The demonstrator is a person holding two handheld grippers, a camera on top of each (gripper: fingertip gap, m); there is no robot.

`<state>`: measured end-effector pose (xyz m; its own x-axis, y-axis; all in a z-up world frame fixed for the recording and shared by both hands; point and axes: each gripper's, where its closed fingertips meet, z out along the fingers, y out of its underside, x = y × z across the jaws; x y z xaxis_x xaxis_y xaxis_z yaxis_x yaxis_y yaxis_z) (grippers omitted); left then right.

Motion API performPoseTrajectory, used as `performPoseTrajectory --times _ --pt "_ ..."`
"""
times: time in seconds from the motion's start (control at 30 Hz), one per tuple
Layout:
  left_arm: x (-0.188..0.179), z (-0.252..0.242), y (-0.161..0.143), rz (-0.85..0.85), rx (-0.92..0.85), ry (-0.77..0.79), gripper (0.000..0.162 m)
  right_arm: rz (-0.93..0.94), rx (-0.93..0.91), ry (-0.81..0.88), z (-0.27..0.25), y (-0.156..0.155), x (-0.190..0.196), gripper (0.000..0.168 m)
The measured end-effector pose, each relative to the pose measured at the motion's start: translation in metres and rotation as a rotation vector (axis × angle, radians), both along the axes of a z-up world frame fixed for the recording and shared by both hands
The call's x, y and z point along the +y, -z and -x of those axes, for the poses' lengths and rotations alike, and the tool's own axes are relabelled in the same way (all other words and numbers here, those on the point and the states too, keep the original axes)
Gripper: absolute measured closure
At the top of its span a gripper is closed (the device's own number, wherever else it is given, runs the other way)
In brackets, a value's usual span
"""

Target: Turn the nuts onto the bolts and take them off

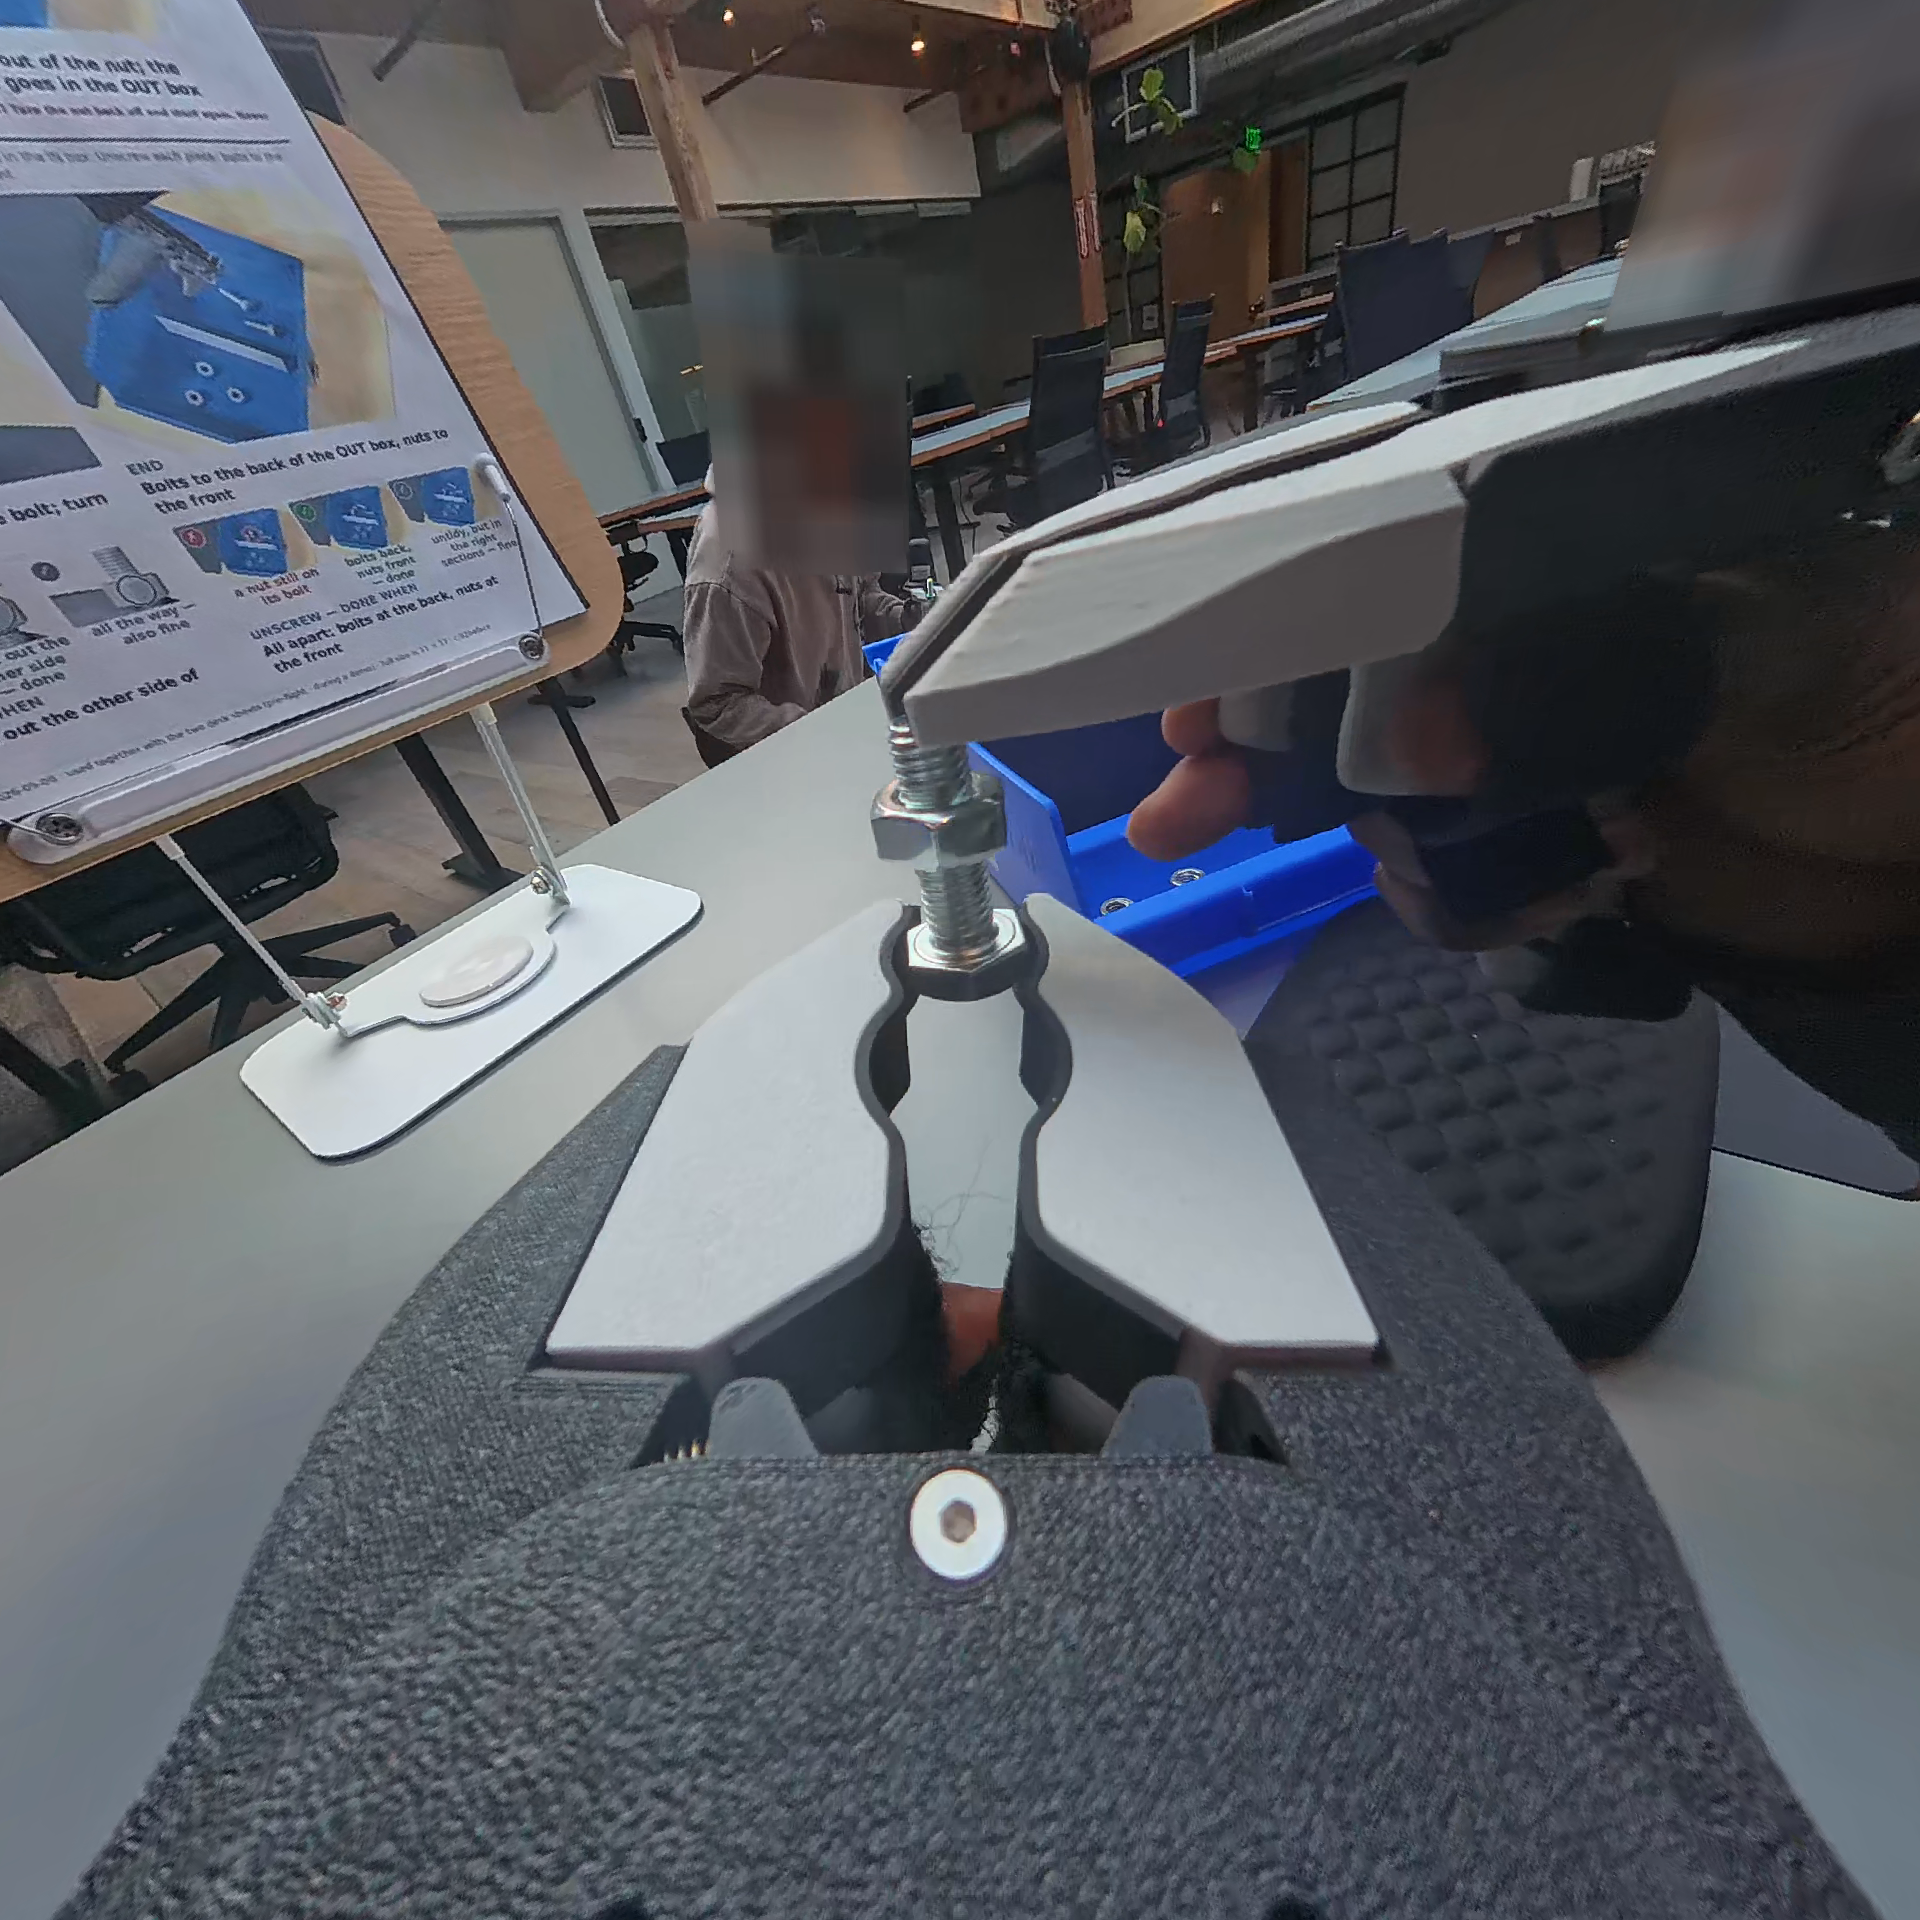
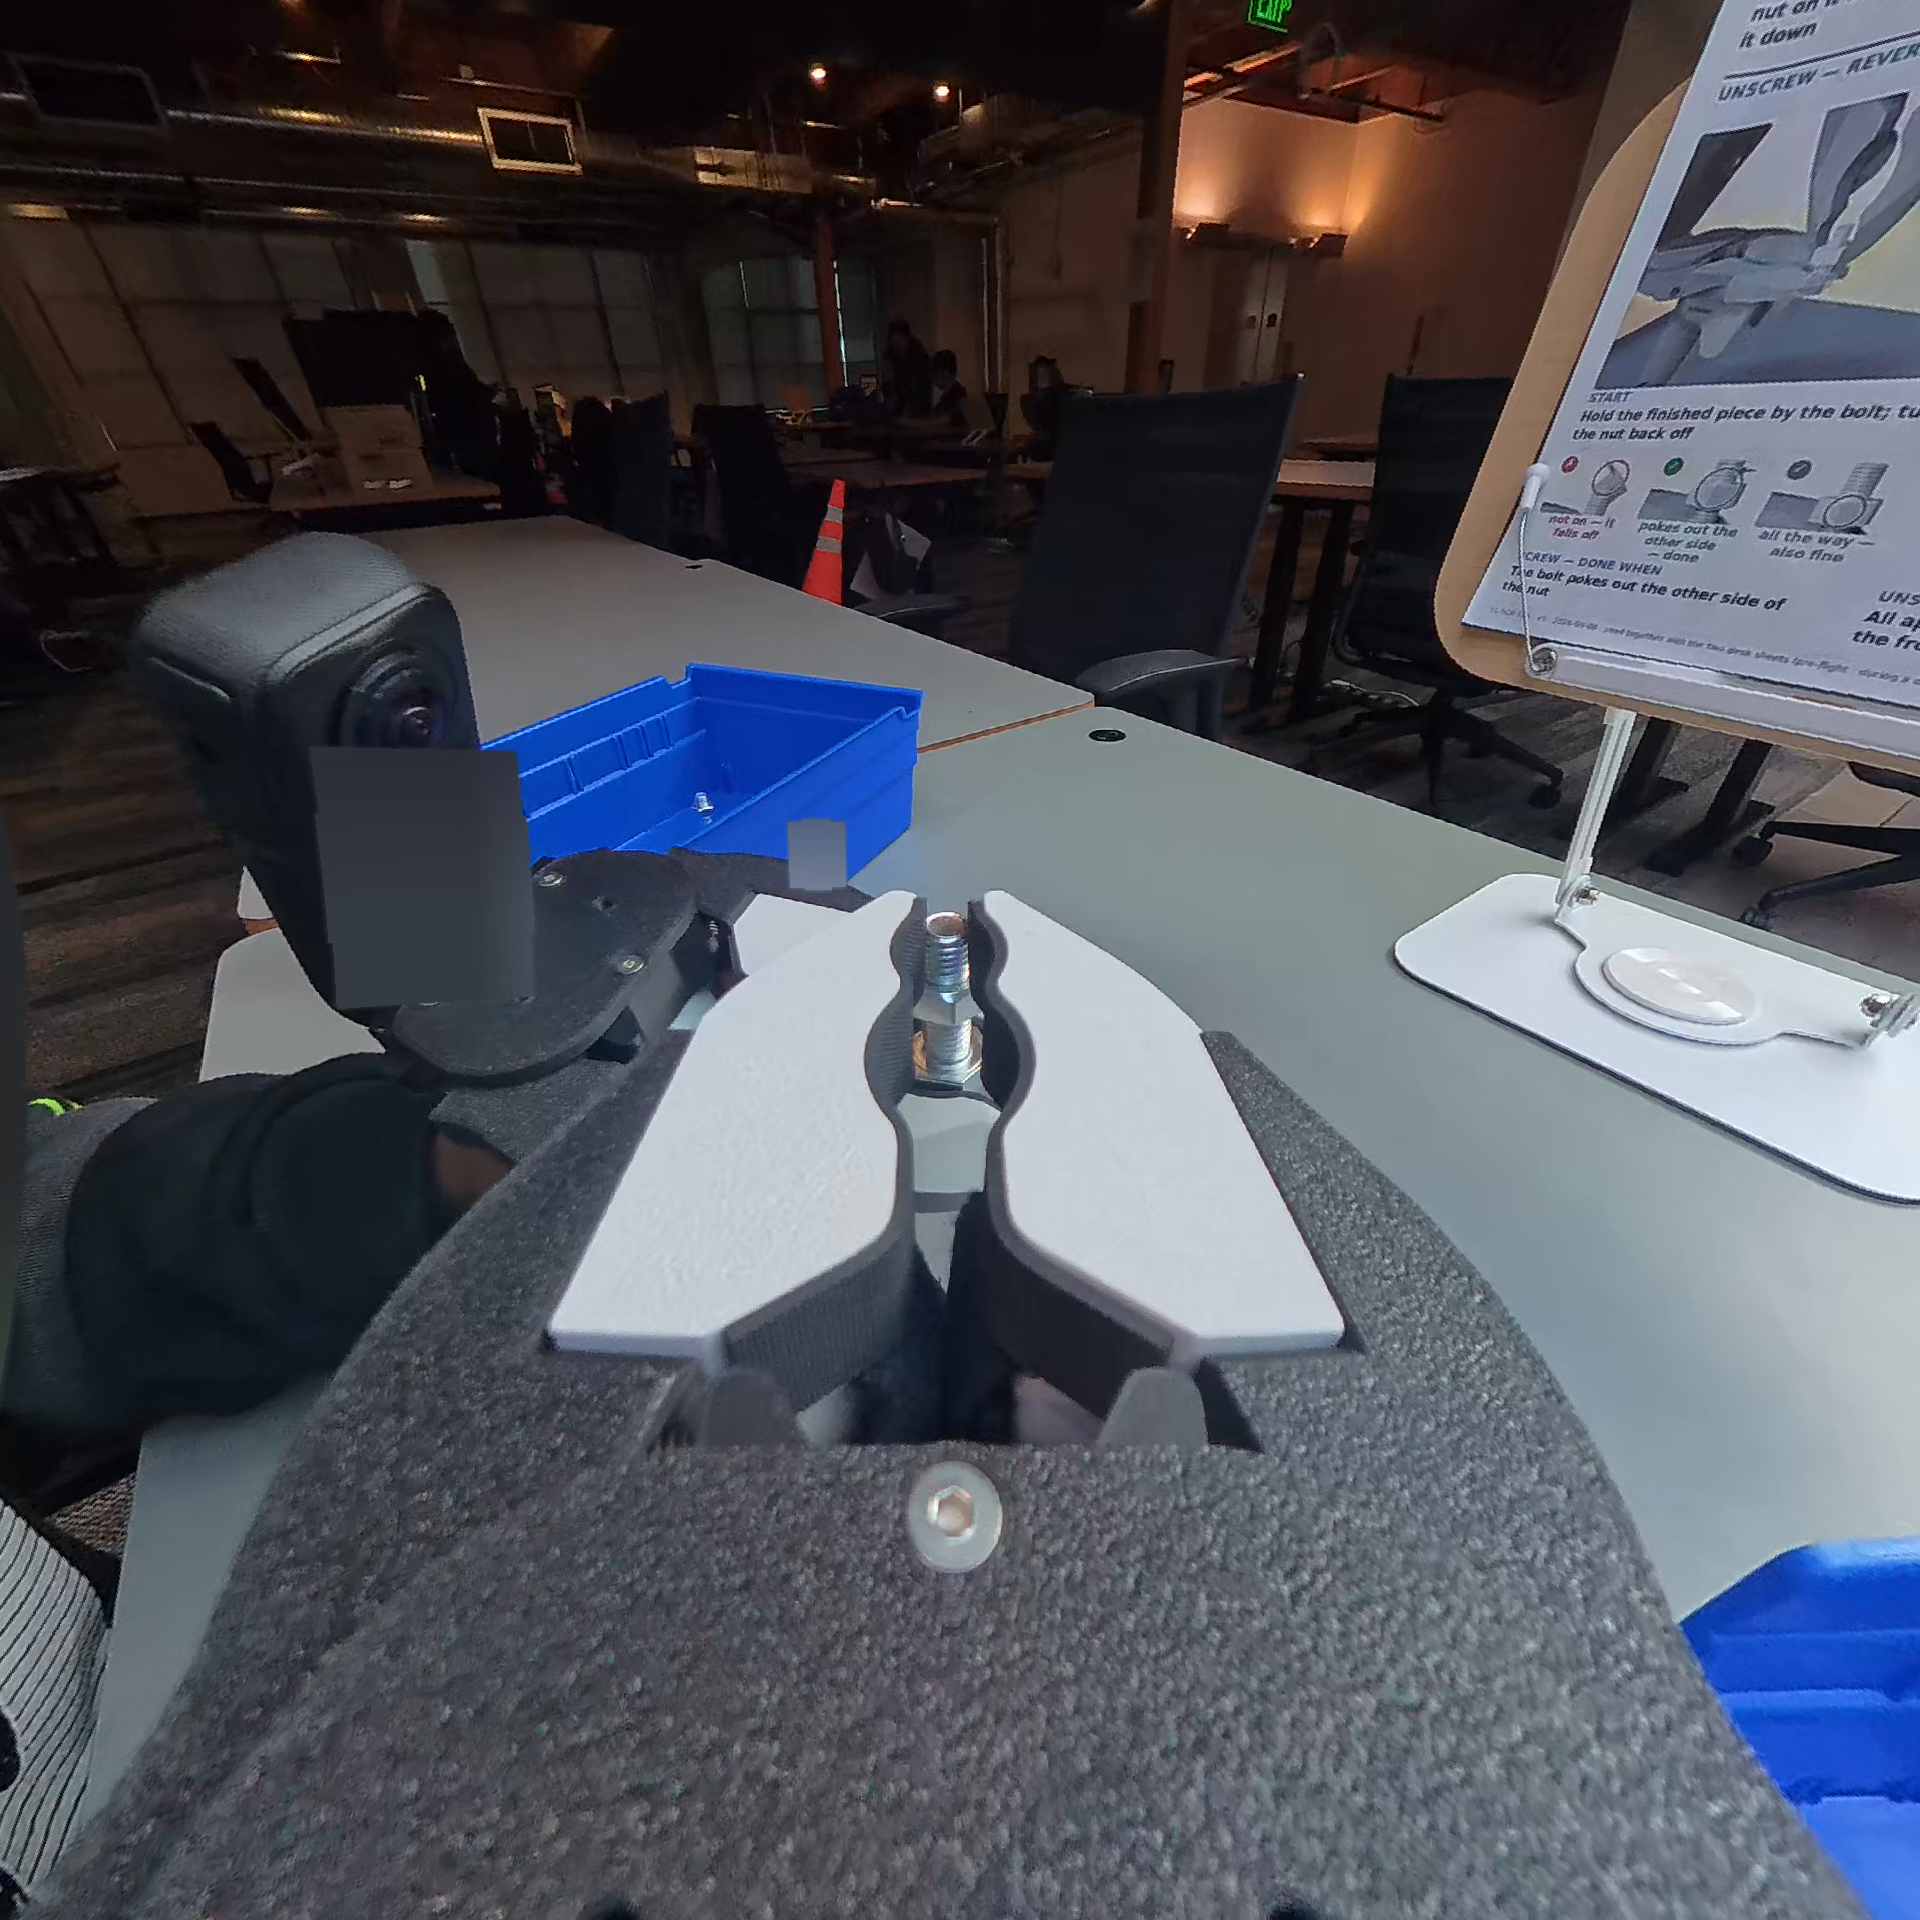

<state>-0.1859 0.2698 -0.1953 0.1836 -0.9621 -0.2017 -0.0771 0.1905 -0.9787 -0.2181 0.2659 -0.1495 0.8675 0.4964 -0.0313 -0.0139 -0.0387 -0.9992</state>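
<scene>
**Bolt clamped at both ends, one nut midway along its thread**

Bolt [image 1: 940,883] stands upright above the grey table [image 1: 260,1299], and everything else is placed relative to it. At its base the left gripper [image 1: 964,961] has its fingers nearly closed around the hex head, apparently to keep the shank from spinning. At its top the right gripper [image 1: 902,681], reaching in from above, pinches the threaded tip; in the right wrist view its fingers lie almost together with the shank between them. That end grip probably steadies the bolt rather than turning anything, since the fingers sit above the nut [image 1: 938,821] and do not touch it. The nut sits about halfway along the thread, between the two grips.

Counted: one bolt held, one nut on it. Behind the bolt lies a blue bin [image 1: 1195,883] with three loose nuts visible on its floor. A second blue bin [image 2: 727,769] beyond it holds one small fastener. To the bolt's left stands one instruction sheet [image 1: 208,416] on an easel.
</scene>
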Motion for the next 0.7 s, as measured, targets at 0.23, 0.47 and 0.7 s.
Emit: performPoseTrajectory --times 0.23,0.47,0.7 --pt "-0.006 0.001 0.003 0.034 -0.021 0.074 0.147 0.027 0.007 -0.042 0.003 0.004 -0.004 0.161" --pt "-0.028 0.007 0.017 0.154 -0.048 0.338 0.147 0.108 -0.019 -0.172 -0.009 0.011 -0.027 0.118" --pt "-0.051 0.01 0.019 0.218 -0.1 0.511 0.147 0.068 -0.063 -0.206 0.009 0.031 -0.031 0.1"
